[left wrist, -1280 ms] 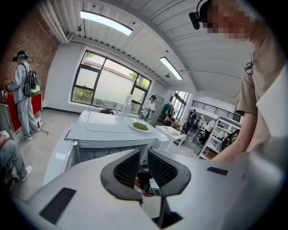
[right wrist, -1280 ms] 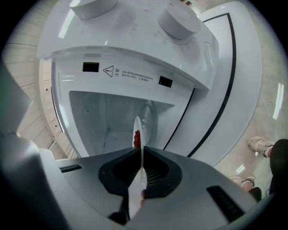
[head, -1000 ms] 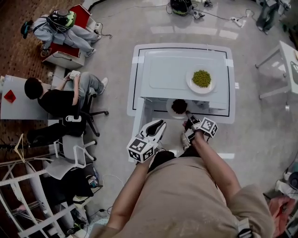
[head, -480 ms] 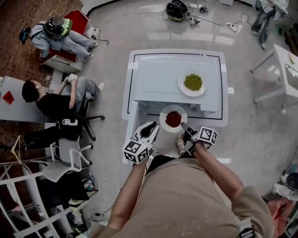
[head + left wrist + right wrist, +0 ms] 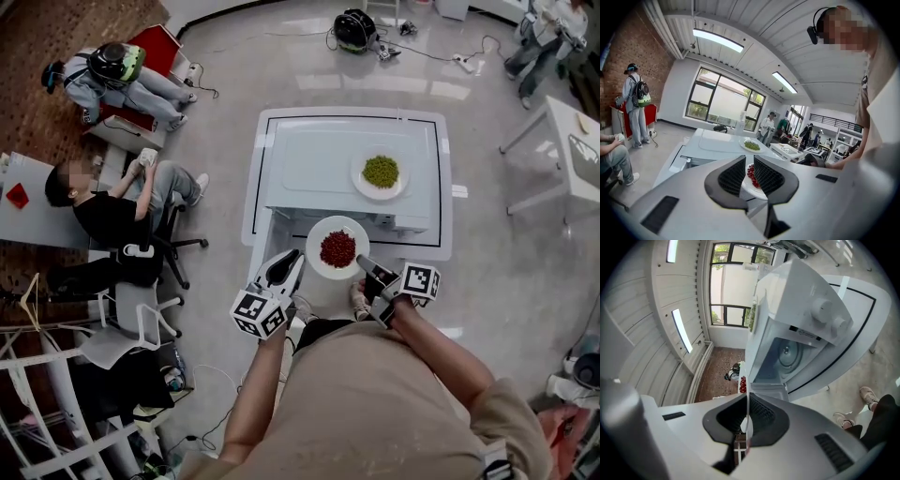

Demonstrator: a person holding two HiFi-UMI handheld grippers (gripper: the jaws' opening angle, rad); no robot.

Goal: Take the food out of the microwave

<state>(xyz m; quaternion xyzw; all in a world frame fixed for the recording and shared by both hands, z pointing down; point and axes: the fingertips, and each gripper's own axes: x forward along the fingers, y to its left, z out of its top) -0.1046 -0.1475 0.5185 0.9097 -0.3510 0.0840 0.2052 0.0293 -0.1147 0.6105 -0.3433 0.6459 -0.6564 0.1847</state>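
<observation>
My right hand-held gripper (image 5: 368,269) is clamped on the near rim of the plate of red food (image 5: 337,248). In the right gripper view the white rim runs edge-on between the two dark pads, and they press it from both sides. The plate hangs in the air just in front of the microwave (image 5: 319,159), outside its open cavity and roughly level, with the red pile heaped at its middle.

My left hand-held gripper (image 5: 284,269) sits just beside the plate's left edge. Its jaws stand a narrow slit apart with nothing between them. In the left gripper view the red food only shows through that slit, farther off, and I cannot tell whether the jaw tips touch the plate.

A plate of green food (image 5: 380,172) rests on top of the microwave, which stands on a white worktop (image 5: 446,187) edged with a black line.

As for writing, the marker cube (image 5: 421,278) on the right hand-held gripper carries black-and-white square patterns. A dark label strip (image 5: 804,333) below the microwave's two knobs has print too small to read.
</observation>
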